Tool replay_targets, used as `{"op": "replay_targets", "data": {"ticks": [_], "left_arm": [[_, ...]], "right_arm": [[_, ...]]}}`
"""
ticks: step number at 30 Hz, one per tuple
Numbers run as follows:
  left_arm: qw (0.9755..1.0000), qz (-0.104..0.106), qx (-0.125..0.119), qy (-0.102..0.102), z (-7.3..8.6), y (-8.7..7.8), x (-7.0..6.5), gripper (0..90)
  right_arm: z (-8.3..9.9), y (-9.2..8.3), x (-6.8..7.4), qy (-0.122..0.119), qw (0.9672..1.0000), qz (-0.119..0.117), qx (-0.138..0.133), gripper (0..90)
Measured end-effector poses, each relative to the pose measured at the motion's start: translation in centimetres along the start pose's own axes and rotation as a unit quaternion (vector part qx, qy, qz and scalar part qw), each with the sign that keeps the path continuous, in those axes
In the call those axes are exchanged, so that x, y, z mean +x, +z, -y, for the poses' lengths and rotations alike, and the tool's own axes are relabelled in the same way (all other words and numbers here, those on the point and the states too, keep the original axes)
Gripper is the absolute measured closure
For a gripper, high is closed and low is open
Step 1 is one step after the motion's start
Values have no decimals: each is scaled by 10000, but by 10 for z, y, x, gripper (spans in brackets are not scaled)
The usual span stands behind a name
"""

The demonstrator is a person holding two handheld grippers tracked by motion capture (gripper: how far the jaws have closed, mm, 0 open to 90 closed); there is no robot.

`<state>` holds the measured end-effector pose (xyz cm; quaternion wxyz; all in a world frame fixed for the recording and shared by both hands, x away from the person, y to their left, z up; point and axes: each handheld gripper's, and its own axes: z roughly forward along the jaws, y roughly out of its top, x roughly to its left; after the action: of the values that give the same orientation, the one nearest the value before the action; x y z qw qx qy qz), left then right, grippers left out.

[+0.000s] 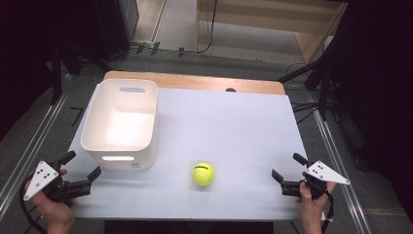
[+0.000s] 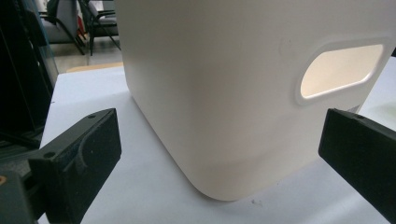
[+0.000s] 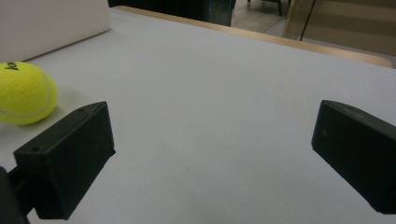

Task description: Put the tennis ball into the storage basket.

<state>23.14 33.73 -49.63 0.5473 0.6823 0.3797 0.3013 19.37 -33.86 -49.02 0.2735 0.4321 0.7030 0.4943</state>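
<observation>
Near edge first: L gripper [image 1: 80,171] sits at the table's front-left corner, held in a hand [image 1: 54,209] coming up from the bottom of the high view. Jaws spread wide, nothing btwn them, so it's released. It points toward the white bin [image 1: 122,122], just short of its near wall. In the left gripper view the bin's rounded corner and oval handle cutout [image 2: 341,72] loom close ahead, w/ both black pads apart from the wall, not touching it.

R gripper [image 1: 284,168] is at the front-right, also in a hand [image 1: 309,204], its grey three-cornered plate [image 1: 326,173] on top. Jaws wide apart & empty, aimed leftward across the table. In the right gripper view bare table top shows btwn the pads.

Tennis ball [image 1: 203,174], yellow-green, lies on the white table [image 1: 234,126] near the front, roughly mid-width, btwn the two grippers but nearer the bin's right front corner. It's well apart from the R gripper; in that gripper's own view the ball [image 3: 25,93] sits off past the left jaw, not in line w/ the gap. Dark print on the ball is there, too small to read.

Farther back: the bin stands upright on the left half, open top. Its inside looks empty, though the near wall hides part of the floor. Behind it a wooden strip [image 1: 195,82] runs along the table's far edge.
</observation>
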Motion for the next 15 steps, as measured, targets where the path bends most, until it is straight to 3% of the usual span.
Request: {"op": "replay_targets", "data": {"ticks": [15], "left_arm": [[10000,-24,20,20,0,0,-1,0]], "right_arm": [[-28,7,19,-320,9977,-525,294,0]]}}
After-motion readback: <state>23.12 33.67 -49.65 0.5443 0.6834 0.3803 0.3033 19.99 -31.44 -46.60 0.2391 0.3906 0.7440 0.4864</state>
